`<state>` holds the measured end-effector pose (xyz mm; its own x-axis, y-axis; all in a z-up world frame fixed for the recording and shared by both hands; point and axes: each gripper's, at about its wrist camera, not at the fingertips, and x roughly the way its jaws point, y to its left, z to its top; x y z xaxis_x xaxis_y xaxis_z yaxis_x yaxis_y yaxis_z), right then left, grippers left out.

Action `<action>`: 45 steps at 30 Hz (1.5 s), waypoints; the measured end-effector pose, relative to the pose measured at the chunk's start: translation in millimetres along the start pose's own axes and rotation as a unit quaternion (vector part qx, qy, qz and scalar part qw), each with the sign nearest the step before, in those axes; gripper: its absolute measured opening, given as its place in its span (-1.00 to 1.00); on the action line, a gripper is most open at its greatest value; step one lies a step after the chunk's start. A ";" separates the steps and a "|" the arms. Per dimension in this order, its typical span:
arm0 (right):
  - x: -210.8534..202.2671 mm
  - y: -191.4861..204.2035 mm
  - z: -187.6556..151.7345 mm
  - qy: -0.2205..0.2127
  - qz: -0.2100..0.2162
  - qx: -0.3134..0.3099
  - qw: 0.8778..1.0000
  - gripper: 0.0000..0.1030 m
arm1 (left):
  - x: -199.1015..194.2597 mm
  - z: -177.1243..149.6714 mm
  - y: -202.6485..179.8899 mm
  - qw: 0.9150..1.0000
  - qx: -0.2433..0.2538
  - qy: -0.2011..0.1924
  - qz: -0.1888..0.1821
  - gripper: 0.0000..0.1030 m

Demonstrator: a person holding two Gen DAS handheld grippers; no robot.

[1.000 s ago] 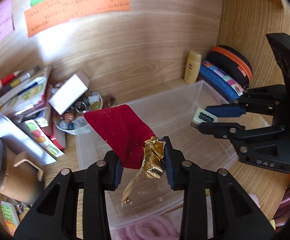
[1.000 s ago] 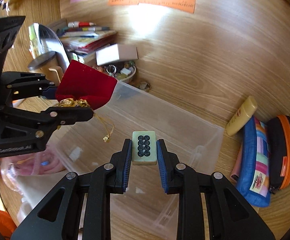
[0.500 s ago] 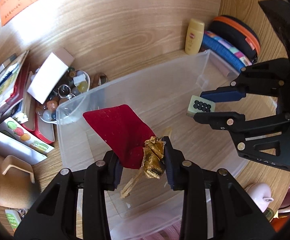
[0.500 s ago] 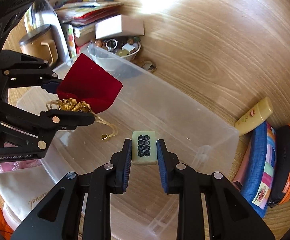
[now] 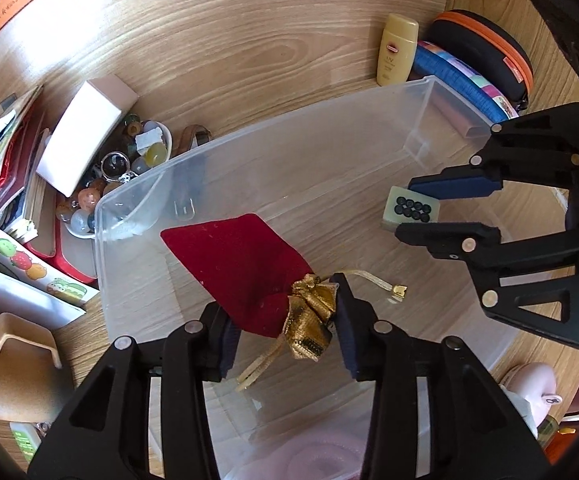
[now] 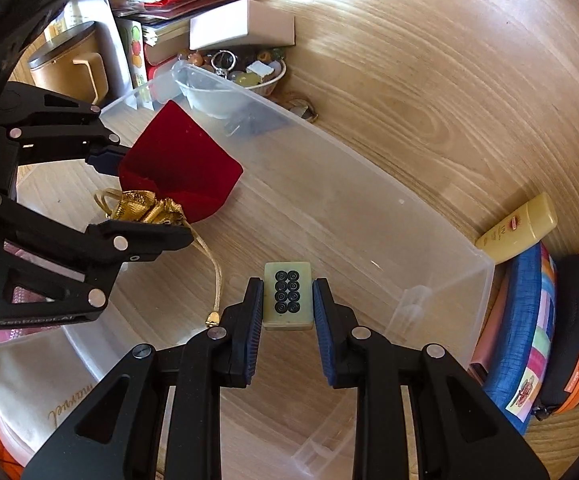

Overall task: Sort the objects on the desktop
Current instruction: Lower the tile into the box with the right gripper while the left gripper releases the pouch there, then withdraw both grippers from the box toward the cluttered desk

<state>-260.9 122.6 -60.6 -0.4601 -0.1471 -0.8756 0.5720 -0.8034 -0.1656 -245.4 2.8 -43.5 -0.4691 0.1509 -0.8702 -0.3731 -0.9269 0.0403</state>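
Observation:
My left gripper point(image 5: 285, 320) holds a red velvet pouch point(image 5: 245, 260) by its gold gathered neck, low inside a clear plastic bin point(image 5: 249, 138). Its jaws are opening, and the pouch still fills the gap and touches both pads. The gold cord trails onto the bin's floor. From the right wrist view the left gripper point(image 6: 141, 200) and the pouch point(image 6: 185, 168) show at the left. My right gripper point(image 6: 287, 300) is shut on a pale green mahjong tile point(image 6: 288, 296) with black circles, above the bin point(image 6: 369, 168). The tile point(image 5: 411, 210) also shows at the right in the left wrist view.
Behind the bin's left end are a bowl of beads point(image 5: 89, 200), a white box point(image 5: 85, 132) and stacked books. A sunscreen tube point(image 5: 395, 50) and zip cases point(image 5: 485, 44) lie at the right end. A tan mug point(image 5: 13, 360) stands at the left.
Both grippers have sunk lower into the bin. The left jaws have widened a little around the pouch's neck, and its cord end now lies on the bin's floor.

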 end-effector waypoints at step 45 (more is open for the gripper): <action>-77.9 -11.7 -15.2 -0.070 -0.050 0.062 0.994 0.48 | -83.5 -0.8 -9.6 0.995 0.007 -0.095 0.032 0.56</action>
<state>-221.4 152.2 2.7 -0.6059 -0.1344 -0.7841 0.4338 -0.8820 -0.1840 -202.0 -1.2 28.4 -0.6342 0.1554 -0.7573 -0.3489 -0.9317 0.1010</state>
